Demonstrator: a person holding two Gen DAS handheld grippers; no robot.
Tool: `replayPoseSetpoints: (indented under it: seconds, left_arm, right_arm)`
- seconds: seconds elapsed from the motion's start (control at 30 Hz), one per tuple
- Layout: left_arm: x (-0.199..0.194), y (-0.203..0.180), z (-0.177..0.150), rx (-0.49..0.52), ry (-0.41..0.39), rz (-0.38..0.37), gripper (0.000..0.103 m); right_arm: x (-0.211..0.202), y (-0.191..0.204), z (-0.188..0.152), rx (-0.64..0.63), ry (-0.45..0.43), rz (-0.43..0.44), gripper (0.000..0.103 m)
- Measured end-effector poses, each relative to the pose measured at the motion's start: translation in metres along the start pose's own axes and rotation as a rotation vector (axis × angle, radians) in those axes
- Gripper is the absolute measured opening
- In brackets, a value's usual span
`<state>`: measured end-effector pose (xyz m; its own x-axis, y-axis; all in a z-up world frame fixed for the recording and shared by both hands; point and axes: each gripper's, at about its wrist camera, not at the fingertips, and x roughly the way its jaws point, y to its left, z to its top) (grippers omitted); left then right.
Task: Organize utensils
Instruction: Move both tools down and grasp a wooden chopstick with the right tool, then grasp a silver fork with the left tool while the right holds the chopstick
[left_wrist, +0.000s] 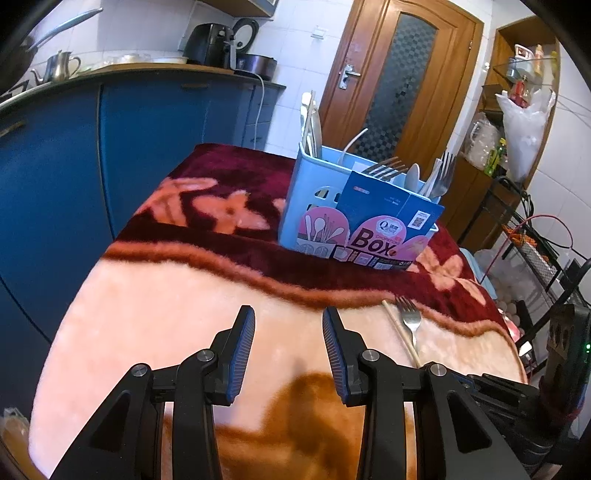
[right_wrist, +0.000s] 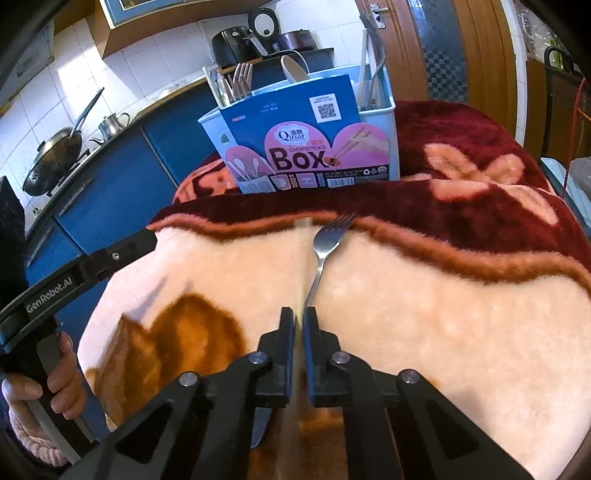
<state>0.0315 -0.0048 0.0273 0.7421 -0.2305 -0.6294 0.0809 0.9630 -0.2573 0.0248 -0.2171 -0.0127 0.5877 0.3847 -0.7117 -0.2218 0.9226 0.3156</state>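
Right now the right gripper (right_wrist: 299, 321) is clamped on a chopstick (right_wrist: 303, 258), its two fingers pressed nearly together with the pale stick running forward between them. Just beside the chopstick on its right, a fork (right_wrist: 325, 247) lies on the blanket (right_wrist: 443, 295), tines pointing away toward the dark red band; its handle runs back under the gripper. Whether fork and chopstick touch is hard to tell.

The left gripper (left_wrist: 288, 332) hovers over the cream part of the blanket with its jaws apart and nothing between them. From its camera the same chopstick (left_wrist: 400, 334) and fork (left_wrist: 410, 319) sit off to the right, side by side.

Farther back on the red floral part stands the box (right_wrist: 310, 147), a pale blue holder with a printed card on its front. Forks (left_wrist: 384, 168), a spoon (left_wrist: 413, 177) and other utensils stand upright in its compartments. Behind it are blue cabinets (left_wrist: 110, 140) and a wooden door (left_wrist: 402, 74).
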Motion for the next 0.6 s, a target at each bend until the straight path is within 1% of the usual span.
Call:
replayPoseSetpoints:
  seconds: [0.1, 0.17, 0.3, 0.47, 0.6]
  left_arm:
    - [0.001, -0.002, 0.0, 0.004, 0.004, -0.006, 0.039]
    - [0.002, -0.005, 0.0, 0.007, 0.011, -0.012, 0.039]
    - [0.004, -0.012, 0.0, 0.022, 0.024, -0.022, 0.039]
    - [0.006, -0.025, 0.0, 0.04, 0.04, -0.045, 0.039]
    - [0.013, -0.038, -0.003, 0.057, 0.073, -0.069, 0.039]
  right_arm:
    - [-0.004, -0.002, 0.0, 0.018, -0.005, 0.046, 0.006]
    - [-0.007, -0.002, 0.001, 0.02, -0.013, 0.051, 0.006]
    - [-0.017, -0.007, 0.004, 0.04, -0.05, 0.038, 0.006]
    - [-0.032, -0.02, 0.008, 0.057, -0.095, -0.011, 0.006]
    - [-0.04, -0.028, 0.008, 0.066, -0.119, -0.026, 0.006]
